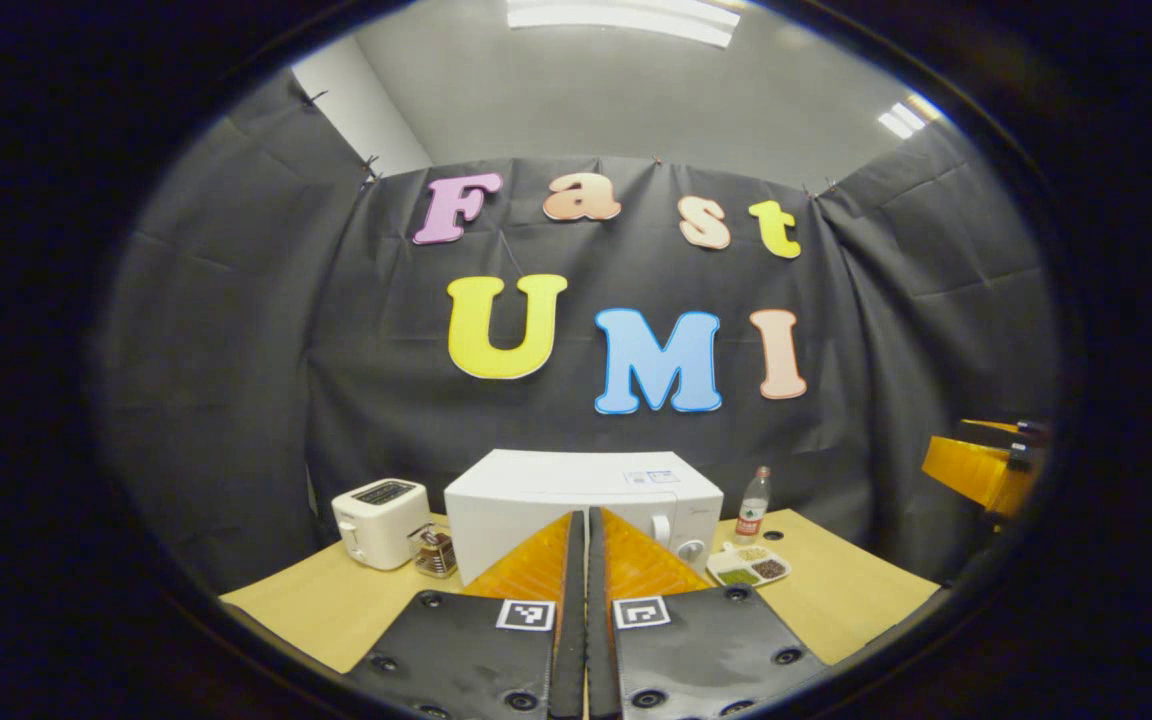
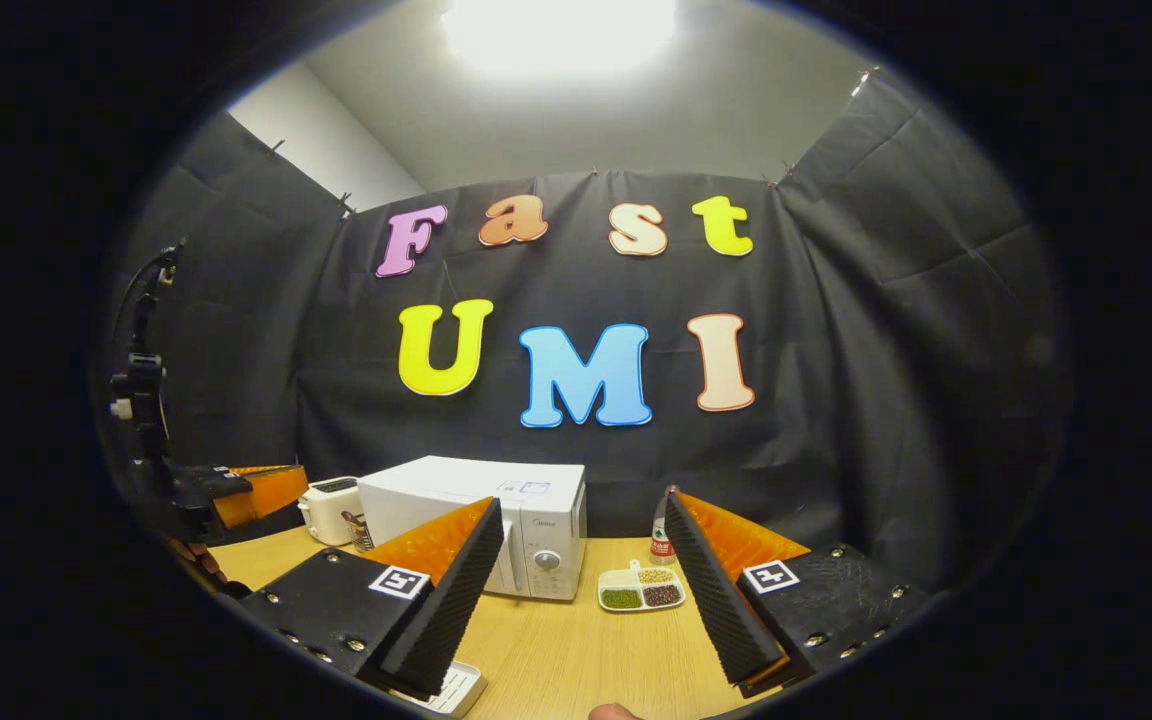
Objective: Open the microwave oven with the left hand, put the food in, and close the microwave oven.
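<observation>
Left gripper (image 1: 586, 530) closed; right gripper (image 2: 581, 560) spread before microwave (image 2: 476, 520).

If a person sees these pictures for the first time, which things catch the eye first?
The white microwave oven stands in the middle of the wooden table, door closed. To its left stands a white toaster; to its right lies a divided food tray before a bottle. The right gripper is wide open, the left gripper shut.
</observation>
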Demonstrator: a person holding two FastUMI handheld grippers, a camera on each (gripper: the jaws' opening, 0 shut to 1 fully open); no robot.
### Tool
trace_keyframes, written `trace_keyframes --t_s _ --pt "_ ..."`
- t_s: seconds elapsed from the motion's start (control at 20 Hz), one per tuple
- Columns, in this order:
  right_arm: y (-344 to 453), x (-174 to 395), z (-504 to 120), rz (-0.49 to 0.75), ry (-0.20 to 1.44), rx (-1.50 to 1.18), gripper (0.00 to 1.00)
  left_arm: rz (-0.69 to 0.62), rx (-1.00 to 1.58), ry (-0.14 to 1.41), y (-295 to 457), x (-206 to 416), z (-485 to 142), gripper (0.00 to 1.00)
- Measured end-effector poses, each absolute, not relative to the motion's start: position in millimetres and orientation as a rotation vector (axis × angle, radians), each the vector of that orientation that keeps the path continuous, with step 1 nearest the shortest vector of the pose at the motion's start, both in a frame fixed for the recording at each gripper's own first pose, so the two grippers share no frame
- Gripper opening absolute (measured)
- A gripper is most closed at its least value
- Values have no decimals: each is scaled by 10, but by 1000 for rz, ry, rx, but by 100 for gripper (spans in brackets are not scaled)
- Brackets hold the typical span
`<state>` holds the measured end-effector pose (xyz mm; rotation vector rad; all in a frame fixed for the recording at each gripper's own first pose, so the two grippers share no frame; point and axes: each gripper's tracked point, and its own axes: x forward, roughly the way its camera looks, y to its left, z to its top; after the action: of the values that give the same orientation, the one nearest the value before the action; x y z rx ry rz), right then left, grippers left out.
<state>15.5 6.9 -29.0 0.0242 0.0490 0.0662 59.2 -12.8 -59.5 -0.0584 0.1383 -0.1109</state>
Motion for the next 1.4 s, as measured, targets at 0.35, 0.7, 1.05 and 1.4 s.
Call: trace_keyframes --t_s 0.35,0.7,1.05,1.4 --pt "260 -12 -242 27 33 21 98 -96 -58 118 289 195 -416 31" --pt "513 -118 -221 22 32 10 98 -109 -56 84 570 61 -258 89" --pt "628 -144 -178 12 30 1 98 -80 -39 70 780 45 -245 96" --pt "727 -161 -145 15 30 -8 98 -63 -30 83 914 25 -312 94"
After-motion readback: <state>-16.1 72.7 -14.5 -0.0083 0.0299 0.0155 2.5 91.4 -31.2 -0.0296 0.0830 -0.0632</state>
